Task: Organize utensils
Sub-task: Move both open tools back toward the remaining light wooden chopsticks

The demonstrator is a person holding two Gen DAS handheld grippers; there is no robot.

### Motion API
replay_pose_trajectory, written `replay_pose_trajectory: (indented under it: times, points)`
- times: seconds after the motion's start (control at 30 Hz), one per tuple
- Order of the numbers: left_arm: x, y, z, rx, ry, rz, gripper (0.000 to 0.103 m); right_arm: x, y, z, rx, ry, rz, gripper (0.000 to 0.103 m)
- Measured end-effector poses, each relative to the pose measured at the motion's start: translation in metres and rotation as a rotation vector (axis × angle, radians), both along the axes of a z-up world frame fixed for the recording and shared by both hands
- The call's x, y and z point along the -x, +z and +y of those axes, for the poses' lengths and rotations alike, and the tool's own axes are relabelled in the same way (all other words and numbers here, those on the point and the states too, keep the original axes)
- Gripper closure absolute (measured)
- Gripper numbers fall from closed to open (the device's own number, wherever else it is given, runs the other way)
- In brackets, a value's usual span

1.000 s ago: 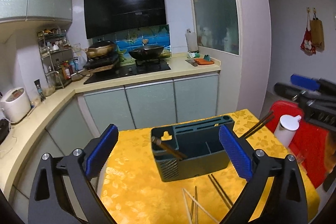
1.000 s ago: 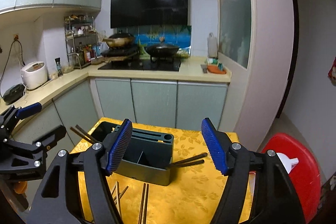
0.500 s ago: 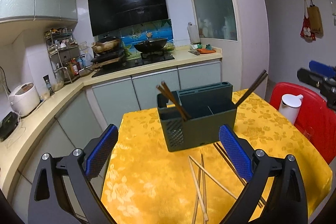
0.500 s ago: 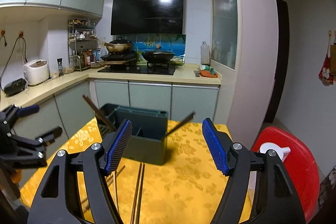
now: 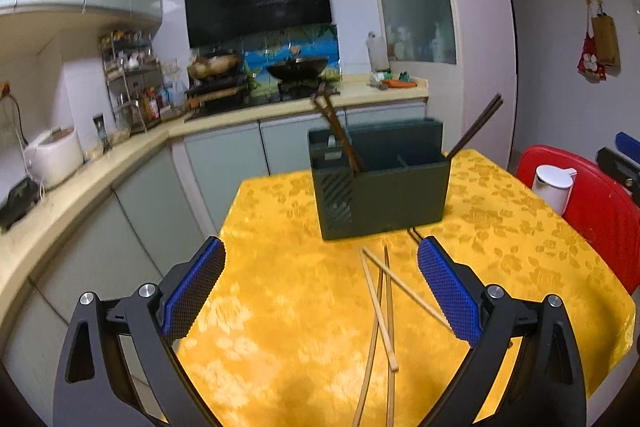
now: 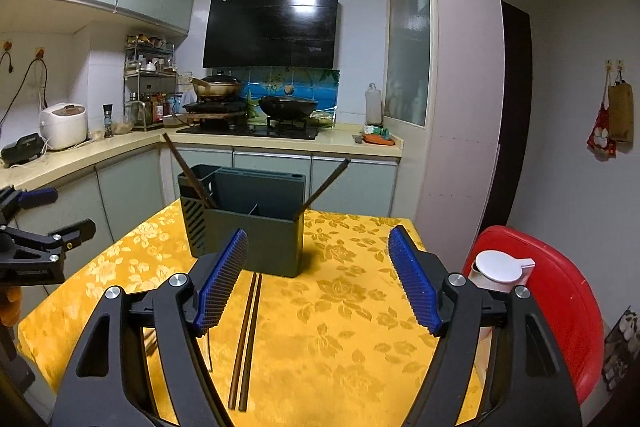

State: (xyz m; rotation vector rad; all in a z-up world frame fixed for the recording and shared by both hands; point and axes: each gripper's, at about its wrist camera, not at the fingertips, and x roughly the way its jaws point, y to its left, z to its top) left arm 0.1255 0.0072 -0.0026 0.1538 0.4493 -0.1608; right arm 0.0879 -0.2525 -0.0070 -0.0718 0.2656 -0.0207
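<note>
Gaping wide, both tools (image 5: pixel 320 291) (image 6: pixel 318 281) hold nothing.

Holder (image 6: pixel 248 227) mid-table (image 6: pixel 360 327); chopstick pairs (image 6: pixel 192 171) inside both ends; loose chopsticks (image 6: pixel 244 339) in front.

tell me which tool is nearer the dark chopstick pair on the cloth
Right. The right tool is open directly over the dark chopstick pair; the left tool is open over the light chopsticks.

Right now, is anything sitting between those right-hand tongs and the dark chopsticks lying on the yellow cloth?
Nothing visible. The right tongs are open and empty, and the dark chopsticks lie flat on the yellow cloth just below and left of them, with only bare cloth between. The green holder stands farther back, behind the chopsticks.
</note>
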Motion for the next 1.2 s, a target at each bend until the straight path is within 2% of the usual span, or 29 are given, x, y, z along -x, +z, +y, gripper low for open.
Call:
replay_pose_trajectory:
  times: [0.2,0.4,0.77,0.87,0.97,1.03,1.2]
  points:
    - [-0.002,-0.035,0.007,0.007,0.035,0.059,0.009,0.010,-0.023,0.004,0.013,-0.019,0.008,0.032]
    - [0.006,-0.058,0.004,-0.023,0.025,0.057,0.009,0.014,-0.042,0.004,-0.016,-0.034,0.025,0.032]
    - [0.018,-0.098,-0.026,-0.072,-0.100,0.114,0.010,0.011,-0.062,0.012,0.002,-0.015,0.071,0.032]
    - [0.016,-0.105,-0.033,-0.077,-0.124,0.144,0.021,0.010,-0.065,0.010,-0.003,-0.016,0.083,0.032]
    - [0.009,-0.112,-0.036,-0.070,-0.134,0.188,0.037,0.009,-0.067,0.008,-0.004,-0.019,0.095,0.032]
    - [0.002,-0.117,-0.035,-0.056,-0.138,0.226,0.051,0.008,-0.069,0.007,-0.005,-0.022,0.100,0.032]
    - [-0.008,-0.124,-0.034,-0.025,-0.144,0.282,0.067,0.006,-0.071,0.006,-0.007,-0.024,0.108,0.032]
